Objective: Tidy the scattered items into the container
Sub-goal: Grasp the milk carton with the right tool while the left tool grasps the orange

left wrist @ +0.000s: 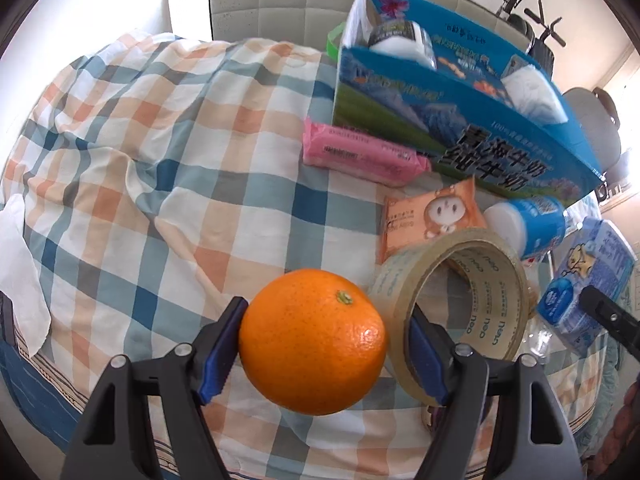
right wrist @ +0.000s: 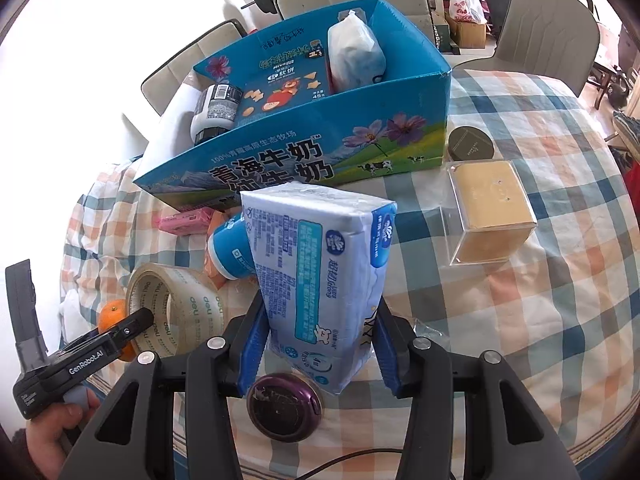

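Jaws first: your left gripper (left wrist: 316, 344) sits wide but clamped on the orange (left wrist: 313, 342), both blue pads pressing its sides, so it's lifted clear of the checked cloth (left wrist: 160, 184). Your right gripper (right wrist: 320, 352) is squeezed tight on the tissue pack (right wrist: 320, 264), which stands nearly upright between the pads. Tape roll (left wrist: 460, 300) lies just beside the orange. Blue box (right wrist: 320, 136) is behind both, already holding a few things.

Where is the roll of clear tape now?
The tape roll stands on edge on the checked cloth, right of the orange in the left claw.
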A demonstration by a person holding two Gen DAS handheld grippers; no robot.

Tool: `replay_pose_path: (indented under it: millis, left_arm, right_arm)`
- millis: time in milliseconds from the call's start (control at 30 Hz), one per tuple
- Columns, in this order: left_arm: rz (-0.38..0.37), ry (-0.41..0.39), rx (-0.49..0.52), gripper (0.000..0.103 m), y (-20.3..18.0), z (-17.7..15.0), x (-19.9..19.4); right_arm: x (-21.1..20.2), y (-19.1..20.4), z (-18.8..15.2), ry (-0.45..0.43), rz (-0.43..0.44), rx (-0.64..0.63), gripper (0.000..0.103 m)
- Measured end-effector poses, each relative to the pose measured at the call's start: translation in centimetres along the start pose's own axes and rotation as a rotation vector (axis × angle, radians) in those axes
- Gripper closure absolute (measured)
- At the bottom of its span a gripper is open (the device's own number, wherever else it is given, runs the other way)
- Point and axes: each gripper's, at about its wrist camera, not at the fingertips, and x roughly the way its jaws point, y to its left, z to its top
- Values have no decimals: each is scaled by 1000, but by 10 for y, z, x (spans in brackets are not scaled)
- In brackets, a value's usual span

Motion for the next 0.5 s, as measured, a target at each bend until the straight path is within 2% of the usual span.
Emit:
replay_pose_path:
  millis: [100, 167, 233, 300, 400, 500]
  left_arm:
    - [1, 63, 9, 26, -1, -7, 27]
    - [-29, 85, -20, 25, 4, -11, 35]
    - [-92, 77, -69, 20, 13, -13, 32]
    - [-121, 38, -88, 13, 19, -12, 21]
    - [-123, -19, -107, 5, 28, -11, 5]
    - [-95, -4, -132, 4, 38, -14, 8]
  right_arm:
    - [6, -2, -3, 27, -4, 2, 53]
    - [10, -3, -6, 49, -9, -1, 53]
    - [12, -5, -9, 63, -4, 3, 53]
    - [14, -8, -11, 74, -6, 12, 53]
    - [16, -11, -14, 85, -4, 29, 53]
    - [16, -10, -15, 85, -4, 34, 53]
